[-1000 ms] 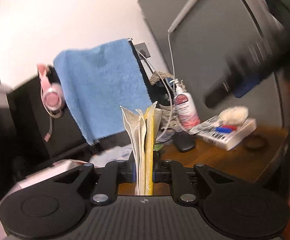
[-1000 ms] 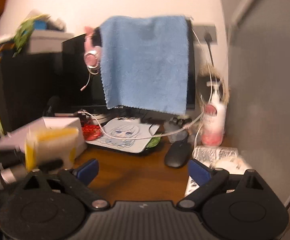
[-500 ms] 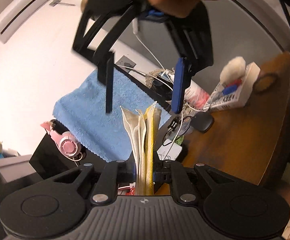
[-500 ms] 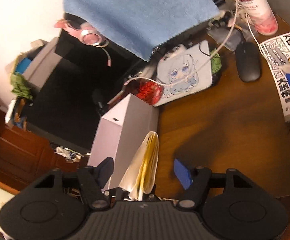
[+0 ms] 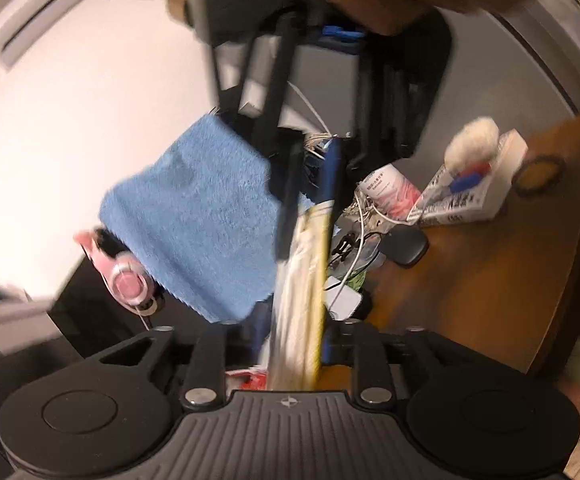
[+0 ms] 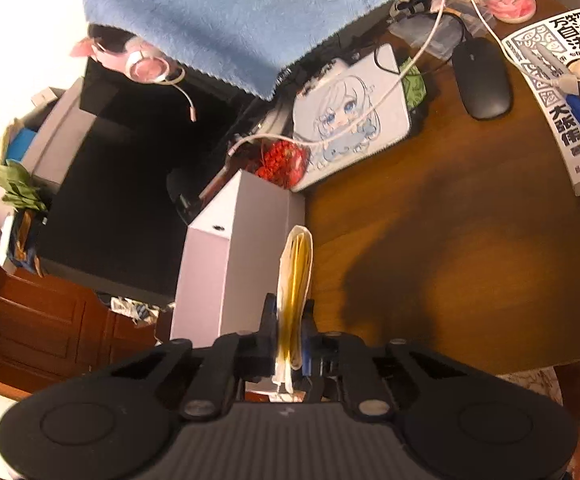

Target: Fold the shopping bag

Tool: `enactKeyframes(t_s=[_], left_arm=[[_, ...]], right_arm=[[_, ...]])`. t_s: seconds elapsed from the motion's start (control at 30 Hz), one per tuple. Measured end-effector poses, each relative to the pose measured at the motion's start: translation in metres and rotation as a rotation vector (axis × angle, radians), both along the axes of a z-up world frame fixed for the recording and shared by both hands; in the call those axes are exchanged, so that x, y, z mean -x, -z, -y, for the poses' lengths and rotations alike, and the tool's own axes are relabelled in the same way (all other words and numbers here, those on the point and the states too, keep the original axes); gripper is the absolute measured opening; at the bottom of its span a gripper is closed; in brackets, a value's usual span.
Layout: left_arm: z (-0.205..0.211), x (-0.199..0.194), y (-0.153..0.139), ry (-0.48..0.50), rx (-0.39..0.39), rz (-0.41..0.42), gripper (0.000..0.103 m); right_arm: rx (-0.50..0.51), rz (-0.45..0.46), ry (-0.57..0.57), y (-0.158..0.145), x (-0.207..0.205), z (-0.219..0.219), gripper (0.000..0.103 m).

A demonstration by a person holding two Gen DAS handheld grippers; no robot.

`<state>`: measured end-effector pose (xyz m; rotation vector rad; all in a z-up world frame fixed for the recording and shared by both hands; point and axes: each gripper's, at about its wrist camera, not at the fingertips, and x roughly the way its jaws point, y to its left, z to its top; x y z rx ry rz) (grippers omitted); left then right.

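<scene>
A cluttered brown bench [image 6: 441,240] fills the scene, with a blue towel [image 6: 226,12] draped over a dark monitor at the back, a white box [image 6: 226,264] at the left, and a black mouse [image 6: 481,80] and a book [image 6: 561,92] to the right. The shopping bag [image 6: 295,276], already a narrow cream-and-yellow bundle, is held in the air above the bench. The left tongs [image 5: 295,344] are closed on its lower end; the right tongs [image 6: 290,340] are clamped on the other end. This looks like a late fold or a hand-over. Next, one pair probably needs to let go so the bundle can be doubled or laid down. The bare wood right of the box offers open room; the box edge and trailing white cable [image 6: 421,52] sit nearby.
</scene>
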<state>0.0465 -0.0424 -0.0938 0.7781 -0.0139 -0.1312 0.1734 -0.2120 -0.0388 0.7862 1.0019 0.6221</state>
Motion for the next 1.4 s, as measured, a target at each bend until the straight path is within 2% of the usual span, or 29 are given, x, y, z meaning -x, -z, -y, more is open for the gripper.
enactKeyframes(t_s=[0.07,0.2,0.23,0.27,0.43,0.5,0.6,0.63,0.8,0.83,0.9,0.97,1.03,1.07,1.13,1.17,1.23,1.4], left_arm=[[-0.006,-0.002,-0.007,-0.005,0.07,-0.001,0.061],[-0.018,-0.007,-0.022,-0.011,0.216,-0.026,0.071],[-0.022,-0.008,-0.026,-0.011,0.258,-0.032,0.077],[-0.025,-0.009,-0.03,-0.011,0.296,-0.033,0.084],[-0.038,-0.011,-0.047,-0.003,0.482,-0.035,0.103],[-0.043,-0.008,-0.05,0.001,0.562,-0.01,0.103],[-0.049,0.003,-0.049,0.027,0.686,0.069,0.103],[-0.05,0.005,-0.049,0.037,0.719,0.069,0.103],[-0.057,0.009,-0.053,0.147,0.862,-0.083,0.103],[-0.057,0.01,-0.053,0.169,0.87,-0.104,0.103],[-0.049,0.014,-0.049,0.196,0.799,-0.079,0.103],[-0.032,0.02,-0.044,0.171,0.643,0.031,0.103],[-0.009,0.032,-0.033,0.127,0.425,0.199,0.102],[-0.001,0.036,-0.028,0.123,0.34,0.255,0.101],[0.013,0.039,-0.02,0.138,0.208,0.297,0.089],[0.02,0.039,-0.018,0.145,0.157,0.302,0.084],[0.031,0.036,-0.013,0.141,0.076,0.302,0.083],[0.05,0.023,-0.001,0.074,-0.093,0.384,0.066]], right_arm=[[0.009,0.045,0.051,-0.003,0.002,0.007,0.01],[-0.019,0.127,0.164,-0.012,0.007,0.029,0.01],[-0.016,0.156,0.187,-0.015,0.01,0.034,0.01],[-0.005,0.187,0.21,-0.018,0.014,0.039,0.01],[0.059,0.303,0.283,-0.029,0.033,0.052,0.01],[0.066,0.327,0.293,-0.031,0.041,0.056,0.01],[0.076,0.349,0.318,-0.031,0.047,0.061,0.01],[0.075,0.35,0.322,-0.03,0.049,0.062,0.01],[0.057,0.335,0.324,-0.025,0.05,0.066,0.01],[0.052,0.334,0.322,-0.025,0.051,0.067,0.01],[0.034,0.326,0.32,-0.024,0.051,0.069,0.01],[0.019,0.32,0.325,-0.023,0.051,0.069,0.011],[0.014,0.322,0.328,-0.023,0.051,0.068,0.011],[0.013,0.325,0.329,-0.023,0.051,0.068,0.011],[0.011,0.329,0.328,-0.023,0.051,0.066,0.011],[0.008,0.328,0.324,-0.023,0.05,0.065,0.011],[-0.002,0.326,0.313,-0.023,0.049,0.061,0.011],[-0.025,0.329,0.28,-0.024,0.049,0.05,0.011]])
